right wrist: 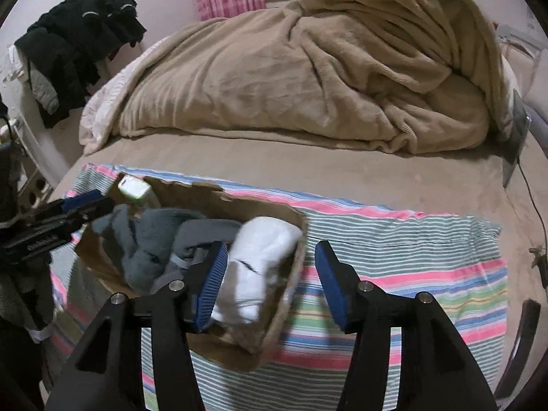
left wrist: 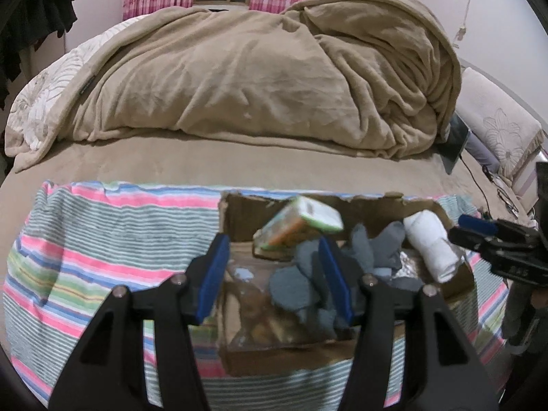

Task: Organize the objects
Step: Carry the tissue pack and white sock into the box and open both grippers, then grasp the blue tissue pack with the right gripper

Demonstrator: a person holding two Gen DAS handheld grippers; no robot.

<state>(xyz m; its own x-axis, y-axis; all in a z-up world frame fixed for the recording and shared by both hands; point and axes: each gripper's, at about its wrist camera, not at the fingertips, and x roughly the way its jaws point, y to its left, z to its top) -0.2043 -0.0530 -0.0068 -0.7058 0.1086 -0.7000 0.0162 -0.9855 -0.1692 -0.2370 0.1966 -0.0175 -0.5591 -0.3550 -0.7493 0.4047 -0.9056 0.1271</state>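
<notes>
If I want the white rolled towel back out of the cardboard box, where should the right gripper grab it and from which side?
Grip the white rolled towel across its middle, coming down from above. It lies on its side against the cardboard box wall, with grey cloth on its other side, so only the top is free. The right gripper is open; one of its fingers is already beside the roll, the other outside the wall.

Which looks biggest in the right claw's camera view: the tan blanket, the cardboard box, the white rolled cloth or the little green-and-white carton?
1. tan blanket
2. cardboard box
3. white rolled cloth
4. green-and-white carton

The blanket lies farthest away and still looks largest; the carton is partly hidden, so it is less sure.
</notes>
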